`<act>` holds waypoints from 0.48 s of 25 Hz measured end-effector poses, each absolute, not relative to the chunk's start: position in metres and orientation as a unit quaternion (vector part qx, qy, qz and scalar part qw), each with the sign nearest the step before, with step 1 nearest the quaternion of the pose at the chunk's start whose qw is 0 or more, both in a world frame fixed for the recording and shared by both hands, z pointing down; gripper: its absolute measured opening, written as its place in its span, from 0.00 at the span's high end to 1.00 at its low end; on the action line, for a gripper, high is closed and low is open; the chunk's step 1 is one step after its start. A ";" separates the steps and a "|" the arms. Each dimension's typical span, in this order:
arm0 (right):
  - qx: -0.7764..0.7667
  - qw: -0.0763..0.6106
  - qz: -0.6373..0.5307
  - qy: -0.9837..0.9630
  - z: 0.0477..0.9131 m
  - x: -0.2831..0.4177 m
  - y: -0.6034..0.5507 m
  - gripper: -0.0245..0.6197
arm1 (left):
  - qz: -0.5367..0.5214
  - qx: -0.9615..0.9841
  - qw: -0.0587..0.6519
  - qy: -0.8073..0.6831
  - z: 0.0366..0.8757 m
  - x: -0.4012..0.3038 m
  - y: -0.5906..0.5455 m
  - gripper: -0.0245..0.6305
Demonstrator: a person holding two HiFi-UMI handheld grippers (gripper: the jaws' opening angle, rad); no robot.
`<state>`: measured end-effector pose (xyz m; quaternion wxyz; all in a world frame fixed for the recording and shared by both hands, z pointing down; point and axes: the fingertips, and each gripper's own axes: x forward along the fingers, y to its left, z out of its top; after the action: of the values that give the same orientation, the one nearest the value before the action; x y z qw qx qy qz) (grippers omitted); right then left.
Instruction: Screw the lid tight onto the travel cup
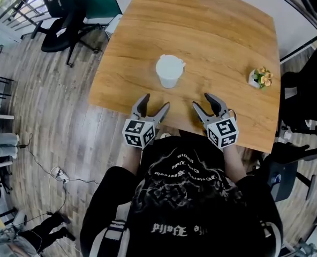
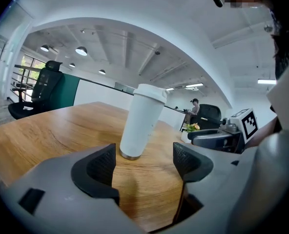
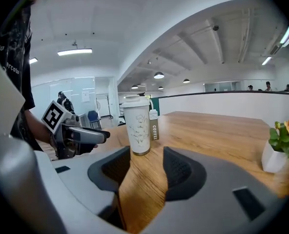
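Observation:
A white travel cup [image 1: 169, 71] stands upright on the wooden table [image 1: 217, 42], with its lid [image 2: 151, 92] sitting on top. A small tag [image 3: 154, 129] hangs at its side. Both grippers hover near the table's front edge, short of the cup and apart from it. My left gripper [image 1: 156, 101] is open, and the cup [image 2: 140, 123] stands beyond its fingers with nothing between them. My right gripper [image 1: 202, 100] has a narrower gap; it is also open and empty, and the cup [image 3: 137, 126] stands ahead of it.
A small white pot of flowers [image 1: 261, 78] sits near the table's right edge. Black office chairs stand off the far left corner [image 1: 62, 25] and at the right [image 1: 308, 100]. The person's torso is close behind the front edge.

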<state>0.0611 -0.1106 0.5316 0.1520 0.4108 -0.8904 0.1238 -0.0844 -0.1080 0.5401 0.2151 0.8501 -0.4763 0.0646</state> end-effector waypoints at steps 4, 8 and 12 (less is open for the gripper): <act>0.425 0.144 0.124 -0.885 0.526 0.060 -0.106 0.85 | 0.051 0.859 0.202 -0.467 0.526 -0.078 -0.095 0.59; 0.431 0.147 0.127 -0.881 0.530 0.056 -0.096 0.95 | 0.053 0.860 0.195 -0.468 0.523 -0.077 -0.086 0.80; 0.408 0.156 0.138 -0.889 0.537 0.048 -0.083 0.95 | 0.055 0.860 0.210 -0.462 0.528 -0.076 -0.078 0.92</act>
<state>0.0475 -0.0832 0.5370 0.1561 0.4080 -0.8889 0.1379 -0.0761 -0.0779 0.5285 0.2104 0.8597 -0.4622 0.0549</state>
